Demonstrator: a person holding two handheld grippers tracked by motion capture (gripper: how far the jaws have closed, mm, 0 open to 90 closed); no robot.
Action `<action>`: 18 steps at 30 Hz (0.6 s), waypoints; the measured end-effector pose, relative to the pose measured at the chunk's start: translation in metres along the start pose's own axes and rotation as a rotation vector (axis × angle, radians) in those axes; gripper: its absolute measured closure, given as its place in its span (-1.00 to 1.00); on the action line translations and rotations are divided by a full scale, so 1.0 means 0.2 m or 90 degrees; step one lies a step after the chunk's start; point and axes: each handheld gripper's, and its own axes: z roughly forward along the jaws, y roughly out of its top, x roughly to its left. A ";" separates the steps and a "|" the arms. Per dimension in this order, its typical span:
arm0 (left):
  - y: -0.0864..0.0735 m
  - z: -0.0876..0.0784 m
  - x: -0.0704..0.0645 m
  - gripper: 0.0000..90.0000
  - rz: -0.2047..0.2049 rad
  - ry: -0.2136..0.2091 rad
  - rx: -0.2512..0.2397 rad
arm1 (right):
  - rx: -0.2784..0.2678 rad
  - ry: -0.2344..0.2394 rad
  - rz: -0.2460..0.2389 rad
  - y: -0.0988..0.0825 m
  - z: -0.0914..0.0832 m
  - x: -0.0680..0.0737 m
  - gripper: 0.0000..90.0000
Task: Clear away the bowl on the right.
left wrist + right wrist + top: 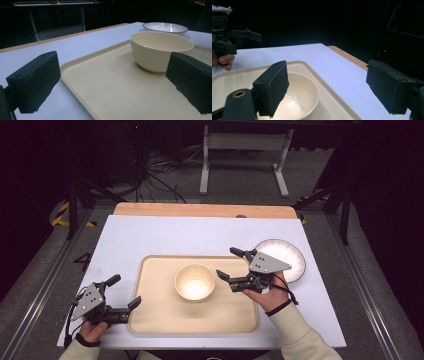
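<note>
**Both claws open, cream bowl on tray between them**

High view: white worktop [165, 232] with a wooden strip along the far edge. Cream tray [155, 315] sits near the front edge. Cream bowl [194, 281] stands upright on the tray, slightly far of centre, empty. White ribbed plate [287, 254] with dark rim lies on the worktop just beyond the tray's far right corner; its near left part is hidden by the right claw's grey plate.

Left claw [124, 291] at the tray's left edge, jaws spread wide, holding nothing; one jaw over the worktop, the other at the tray rim. Left hand [92, 329] partly cut off at bottom.

Right claw [231, 263] over the tray's right side, jaws apart, empty, just beside the bowl but not touching. Right hand [267, 295] grips it.

Left claw's view: bowl [160, 50] partly covered by a jaw, plate [165, 27] behind. Right claw's view: bowl [299, 97] cut off at bottom, rim behind one jaw; left claw [242, 41] far off, dim.
</note>
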 end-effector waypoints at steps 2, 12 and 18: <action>0.00 0.00 0.00 -1.00 -0.001 0.001 0.000 | -0.005 -0.005 0.002 -0.01 -0.03 -0.01 -0.62; 0.00 0.00 0.00 -1.00 -0.002 0.001 0.000 | 0.009 -0.038 0.014 -0.03 -0.16 -0.05 -0.70; 0.00 0.00 0.00 -1.00 0.001 0.002 0.001 | 0.014 -0.070 0.011 -0.06 -0.24 -0.06 -0.73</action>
